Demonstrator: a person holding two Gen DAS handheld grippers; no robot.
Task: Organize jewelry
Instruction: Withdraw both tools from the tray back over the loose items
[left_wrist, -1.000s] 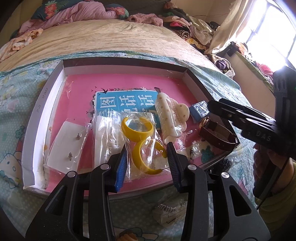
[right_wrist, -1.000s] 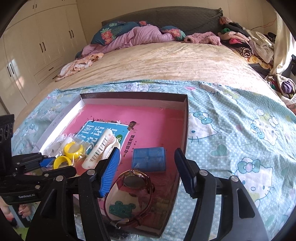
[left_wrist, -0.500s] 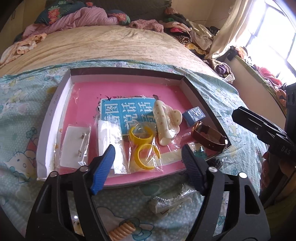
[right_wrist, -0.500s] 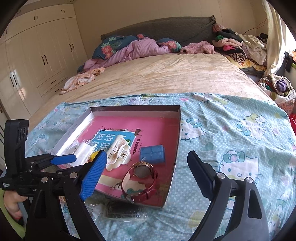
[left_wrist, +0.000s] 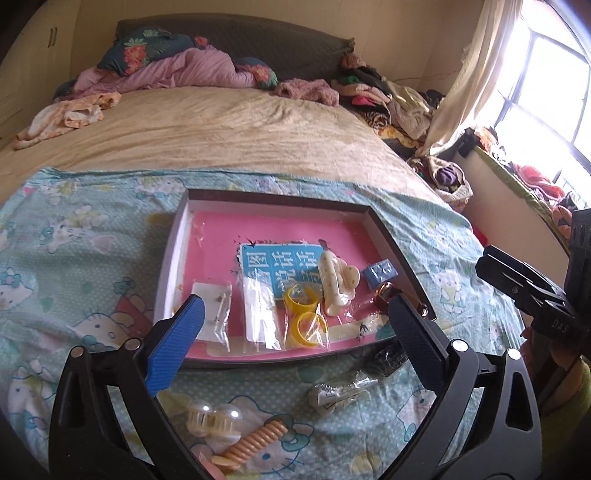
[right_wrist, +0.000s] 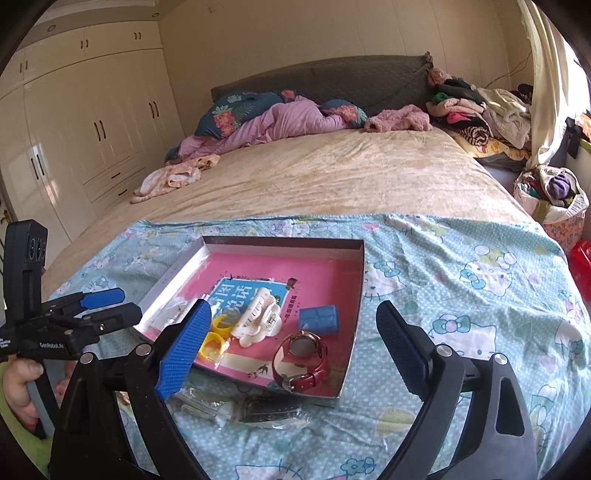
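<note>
- The left gripper (left_wrist: 295, 325) hangs above the near edge of the shallow box lid (left_wrist: 280, 197), jaws opening wide with nothing pinched between them; only the bagged items far below show in the gap
- The right gripper (right_wrist: 291, 334) hovers over the lid's near right corner, jaws also opening, and they clasp nothing
- In the right wrist view the side of the left gripper's body reads "GenRobot.AI" in white; in the left wrist view the right gripper's body carries the letters "DAS"
- A hand (right_wrist: 18, 387) wraps the left gripper's handle at the frame edge
- The lid lies on a Hello Kitty sheet (right_wrist: 461, 280) spread over the foot of the bed; its floor is a pink book cover (left_wrist: 280, 232) with a blue panel of large white Chinese characters (left_wrist: 279, 267), too distorted to read with certainty
- Inside the lid, left to right in the left wrist view: a small clear bag with earrings on a white card (left_wrist: 216, 314), a clear bag with white contents (left_wrist: 260, 314), a bag holding two yellow rings (left_wrist: 304, 317), a cream hair claw (left_wrist: 334, 282), a small blue case (left_wrist: 380, 273)
- A red-strapped wristwatch (right_wrist: 301, 358) lies in the lid's near right corner
- On the sheet outside the lid: a dark bagged item (right_wrist: 269, 406), a silvery bagged item (left_wrist: 340, 391), a clear hair clip (left_wrist: 210, 415), an orange spiral hair tie (left_wrist: 255, 441)
</note>
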